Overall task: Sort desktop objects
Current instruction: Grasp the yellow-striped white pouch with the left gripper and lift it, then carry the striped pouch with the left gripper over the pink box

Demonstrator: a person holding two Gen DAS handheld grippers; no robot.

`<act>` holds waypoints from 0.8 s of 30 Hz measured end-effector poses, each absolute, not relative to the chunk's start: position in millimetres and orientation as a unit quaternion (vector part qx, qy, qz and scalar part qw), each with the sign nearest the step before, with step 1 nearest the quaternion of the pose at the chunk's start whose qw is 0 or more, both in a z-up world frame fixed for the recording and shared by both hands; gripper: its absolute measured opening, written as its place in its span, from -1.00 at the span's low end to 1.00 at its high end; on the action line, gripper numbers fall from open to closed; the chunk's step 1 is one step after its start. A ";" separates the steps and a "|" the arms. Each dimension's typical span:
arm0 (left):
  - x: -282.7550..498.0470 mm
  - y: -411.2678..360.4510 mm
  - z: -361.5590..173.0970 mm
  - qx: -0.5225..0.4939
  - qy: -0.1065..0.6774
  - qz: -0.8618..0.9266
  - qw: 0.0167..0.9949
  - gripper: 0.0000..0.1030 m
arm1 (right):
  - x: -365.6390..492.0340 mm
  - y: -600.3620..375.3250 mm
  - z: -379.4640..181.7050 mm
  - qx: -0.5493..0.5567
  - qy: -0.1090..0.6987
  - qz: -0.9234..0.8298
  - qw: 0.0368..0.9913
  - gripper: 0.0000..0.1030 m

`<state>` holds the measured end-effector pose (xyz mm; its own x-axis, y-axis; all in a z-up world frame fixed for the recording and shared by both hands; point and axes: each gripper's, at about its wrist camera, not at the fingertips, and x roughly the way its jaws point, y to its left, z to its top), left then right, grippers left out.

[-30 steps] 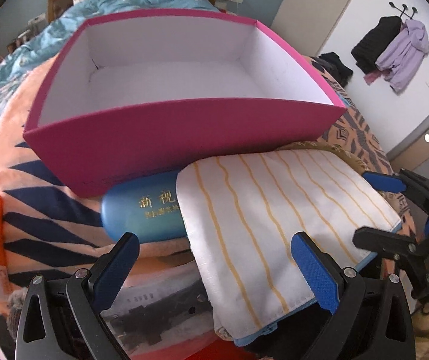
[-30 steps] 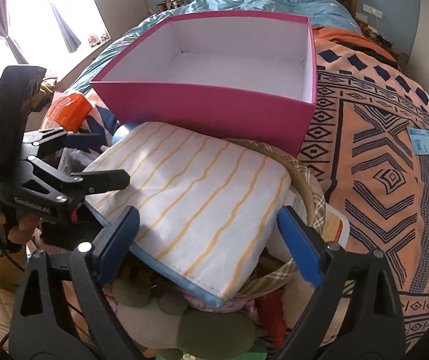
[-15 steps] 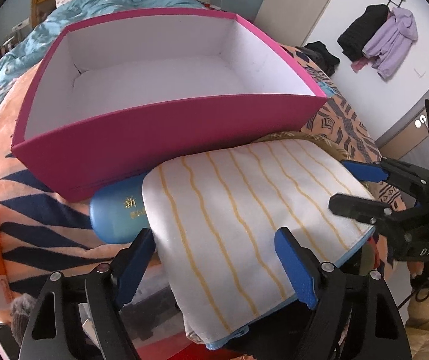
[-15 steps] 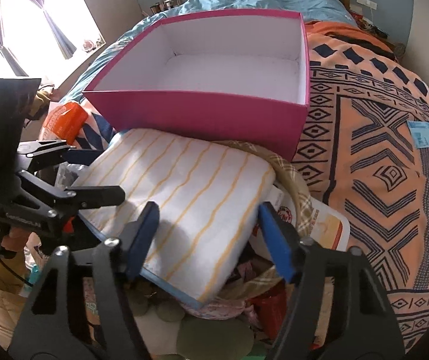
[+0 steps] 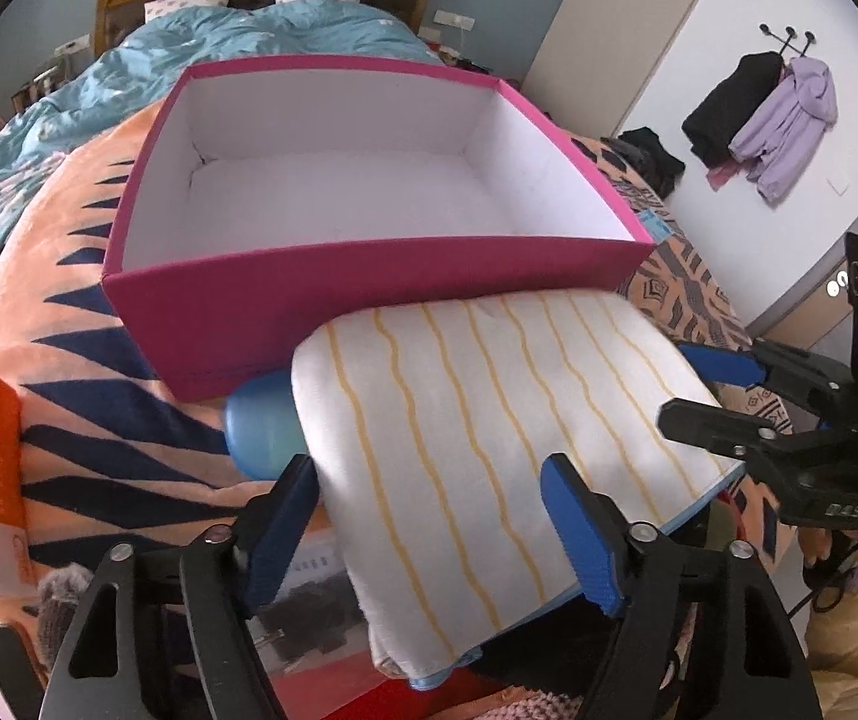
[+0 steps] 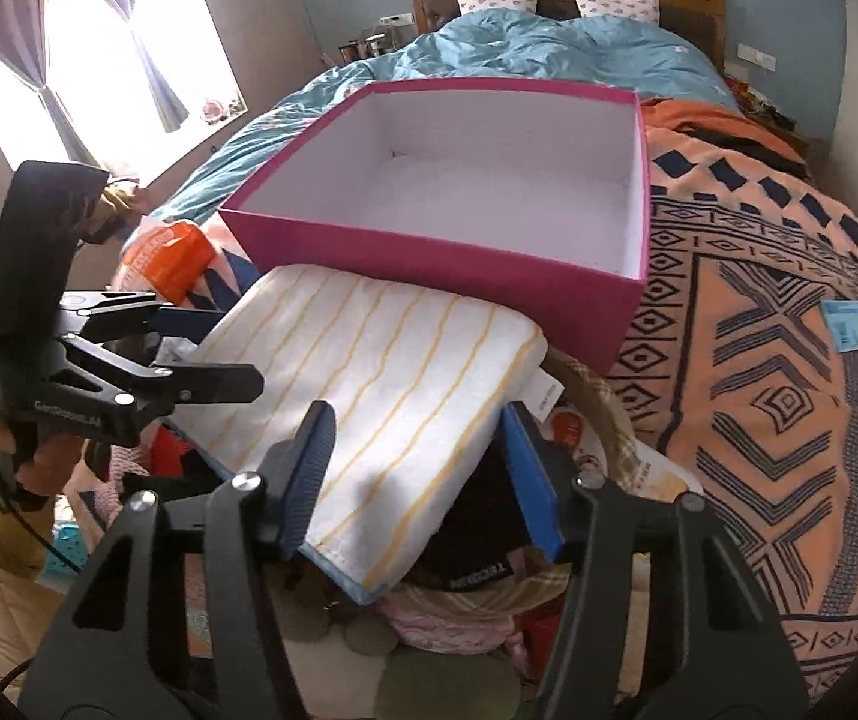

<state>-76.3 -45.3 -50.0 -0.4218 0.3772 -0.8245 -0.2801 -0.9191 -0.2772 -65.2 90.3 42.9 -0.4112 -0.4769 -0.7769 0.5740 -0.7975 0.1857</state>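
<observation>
While the folded striped towel lies just before the pink box, left gripper and right gripper jaws are closing, each pair astride a towel edge

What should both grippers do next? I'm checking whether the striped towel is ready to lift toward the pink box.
Probably finish closing first. The folded striped towel sits between the closing jaws of the left gripper and right gripper, not visibly pinched yet. Then lift it into the empty pink box behind.
</observation>
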 end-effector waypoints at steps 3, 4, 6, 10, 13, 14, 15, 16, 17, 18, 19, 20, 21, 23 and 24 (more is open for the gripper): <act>-79.3 -44.2 -52.3 -0.512 -0.037 0.837 0.188 0.32 | -70.6 88.8 32.6 0.461 0.054 -0.830 0.310 0.13; -80.0 -43.8 -53.4 -0.518 -0.032 0.834 0.187 0.32 | -72.8 90.1 30.0 0.467 0.051 -0.828 0.306 0.10; -82.3 -45.3 -55.7 -0.529 -0.030 0.826 0.190 0.32 | -77.7 92.6 26.1 0.480 0.048 -0.822 0.304 0.02; -86.7 -48.3 -59.7 -0.553 -0.032 0.809 0.196 0.37 | -86.7 94.0 17.2 0.509 0.045 -0.803 0.308 0.00; -84.9 -46.1 -59.0 -0.550 -0.022 0.811 0.197 0.33 | -87.1 92.6 16.2 0.511 0.052 -0.800 0.312 -0.04; -83.0 -44.4 -57.3 -0.547 -0.019 0.813 0.199 0.25 | -85.6 92.4 17.8 0.505 0.057 -0.803 0.310 -0.10; -81.3 -44.2 -55.6 -0.543 -0.016 0.816 0.195 0.17 | -83.6 93.1 20.1 0.500 0.058 -0.808 0.307 -0.18; -77.1 -41.8 -52.3 -0.538 -0.013 0.821 0.189 0.12 | -80.5 93.5 23.1 0.491 0.062 -0.813 0.305 -0.22; -76.1 -42.0 -50.4 -0.536 -0.014 0.823 0.187 0.04 | -78.2 93.5 25.9 0.482 0.067 -0.819 0.304 -0.28; -74.7 -43.9 -48.3 -0.533 -0.018 0.825 0.187 -0.02 | -74.8 93.9 29.5 0.471 0.073 -0.825 0.303 -0.33; -72.7 -46.6 -46.4 -0.531 -0.023 0.826 0.188 -0.05 | -73.4 94.5 32.0 0.463 0.077 -0.830 0.301 -0.36; -72.1 -48.1 -45.4 -0.529 -0.025 0.827 0.187 -0.08 | -70.2 95.2 35.4 0.455 0.080 -0.835 0.301 -0.39; -70.6 -49.3 -44.3 -0.528 -0.027 0.828 0.187 -0.09 | -67.8 95.5 38.2 0.448 0.081 -0.838 0.301 -0.42; -66.2 -49.9 -40.7 -0.521 -0.029 0.832 0.187 -0.12 | -62.5 95.8 43.4 0.436 0.086 -0.844 0.301 -0.45; -64.5 -51.8 -39.0 -0.519 -0.030 0.834 0.186 -0.13 | -60.9 96.1 45.5 0.431 0.087 -0.846 0.300 -0.47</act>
